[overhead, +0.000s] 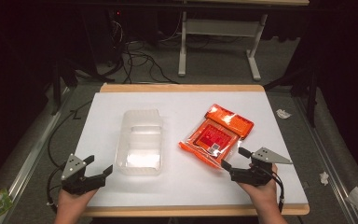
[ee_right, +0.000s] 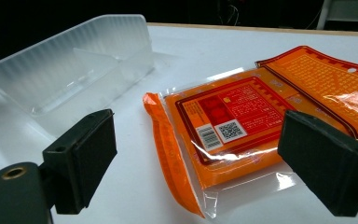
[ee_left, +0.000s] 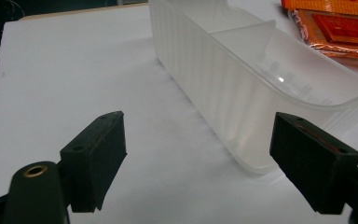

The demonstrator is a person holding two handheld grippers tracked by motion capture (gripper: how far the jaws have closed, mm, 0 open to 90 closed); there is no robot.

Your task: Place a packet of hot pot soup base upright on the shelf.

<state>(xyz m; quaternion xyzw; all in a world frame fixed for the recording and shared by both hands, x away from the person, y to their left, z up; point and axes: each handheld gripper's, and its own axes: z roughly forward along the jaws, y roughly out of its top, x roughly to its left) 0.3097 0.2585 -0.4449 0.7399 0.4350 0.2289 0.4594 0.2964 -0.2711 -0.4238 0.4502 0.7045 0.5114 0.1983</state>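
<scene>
Both grippers wait with jaws wide open: the left gripper (overhead: 98, 173) near the clear tub (overhead: 140, 140), the right gripper (overhead: 235, 159) by the orange packet (overhead: 216, 133). Nothing is held yet. The packet probably goes into the tub, so the right one must grab its edge first.

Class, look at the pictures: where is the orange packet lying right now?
In the high view the orange packet lies flat on the right half of the white table, beside the clear plastic tray and just ahead of the open right gripper.
</scene>
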